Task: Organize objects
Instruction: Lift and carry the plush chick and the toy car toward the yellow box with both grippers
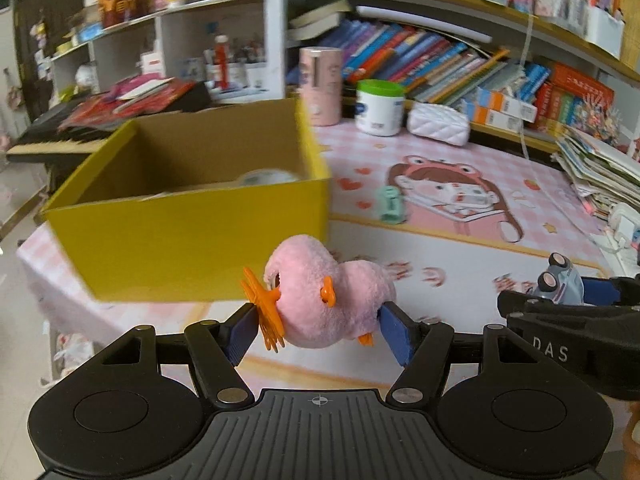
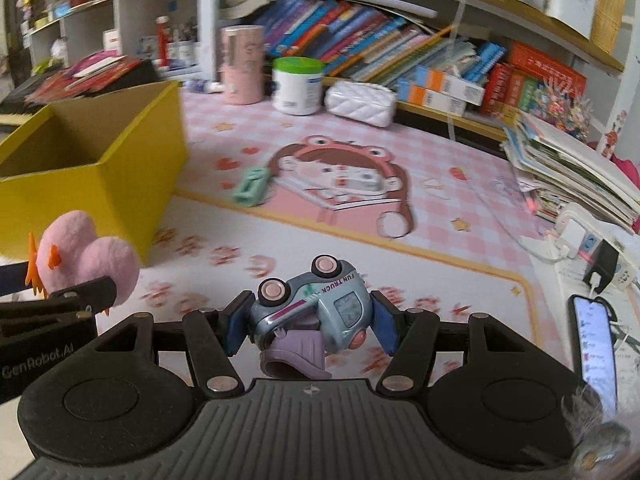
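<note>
Pink plush toy [image 1: 324,296] clamped in left hand-held gripper [image 1: 320,326]; right hand-held gripper [image 2: 306,320] clamps toy truck [image 2: 316,304].

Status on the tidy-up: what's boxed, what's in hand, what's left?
Done: at least one pale item already lies in the yellow box. In hand: left gripper holds the pink plush; right gripper holds the toy truck. Neither is over the box yet. Left: the mint toy on the mat.

Both wrist views angle down, sharing yellow box [image 1: 192,240] and seemingly blurred shelves [image 2: 360,40].
</note>
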The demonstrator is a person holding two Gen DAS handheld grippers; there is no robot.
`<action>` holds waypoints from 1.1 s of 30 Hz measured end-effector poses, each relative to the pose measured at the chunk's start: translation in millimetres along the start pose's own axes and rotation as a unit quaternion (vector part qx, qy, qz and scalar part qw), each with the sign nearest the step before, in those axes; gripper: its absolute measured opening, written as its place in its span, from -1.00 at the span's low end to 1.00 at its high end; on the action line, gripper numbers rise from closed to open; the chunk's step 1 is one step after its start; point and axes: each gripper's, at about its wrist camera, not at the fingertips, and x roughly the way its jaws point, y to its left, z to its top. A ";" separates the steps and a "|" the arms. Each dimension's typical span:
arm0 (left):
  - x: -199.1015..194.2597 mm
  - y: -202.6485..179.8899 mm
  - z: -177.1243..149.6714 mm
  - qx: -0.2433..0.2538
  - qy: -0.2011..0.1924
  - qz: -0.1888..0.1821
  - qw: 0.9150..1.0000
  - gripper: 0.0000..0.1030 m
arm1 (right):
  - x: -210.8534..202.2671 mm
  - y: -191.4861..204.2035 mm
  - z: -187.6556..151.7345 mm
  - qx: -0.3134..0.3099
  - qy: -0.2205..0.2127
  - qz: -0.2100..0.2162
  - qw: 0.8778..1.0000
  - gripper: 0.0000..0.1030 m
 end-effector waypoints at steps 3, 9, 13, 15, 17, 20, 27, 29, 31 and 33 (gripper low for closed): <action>-8.8 23.2 -8.1 -0.010 0.003 0.009 1.000 0.29 | -9.5 26.6 -5.8 -0.010 0.002 0.008 1.000 0.14; -30.3 65.0 -20.0 -0.024 -0.007 0.025 0.999 0.29 | -27.8 70.5 -14.6 -0.021 -0.008 0.019 1.000 0.14; -41.5 87.3 -26.8 -0.027 -0.012 0.036 0.999 0.29 | -36.5 94.6 -19.0 -0.024 -0.013 0.027 0.999 0.14; -46.6 99.0 -31.0 -0.028 -0.013 0.042 0.999 0.29 | -39.8 105.9 -21.4 -0.025 -0.013 0.032 0.999 0.14; -50.5 109.1 -34.3 -0.031 -0.013 0.047 0.998 0.29 | -42.8 117.9 -23.4 -0.028 -0.013 0.039 0.999 0.14; -57.2 122.8 -38.8 -0.033 -0.015 0.053 0.998 0.29 | -48.8 135.3 -26.0 -0.032 -0.017 0.047 0.998 0.14; -70.6 151.0 -49.0 -0.045 -0.021 0.065 0.997 0.29 | -58.4 166.5 -28.2 -0.044 -0.021 0.059 0.997 0.14; -73.0 156.4 -50.3 -0.048 -0.023 0.068 0.996 0.29 | -60.2 174.2 -28.1 -0.051 -0.022 0.061 0.997 0.14; -74.5 160.0 -49.7 -0.050 -0.028 0.070 0.996 0.29 | -61.9 179.2 -27.8 -0.056 -0.024 0.063 0.996 0.14; -74.9 162.0 -48.9 -0.052 -0.031 0.070 0.996 0.29 | -63.4 183.2 -28.0 -0.062 -0.025 0.064 0.996 0.14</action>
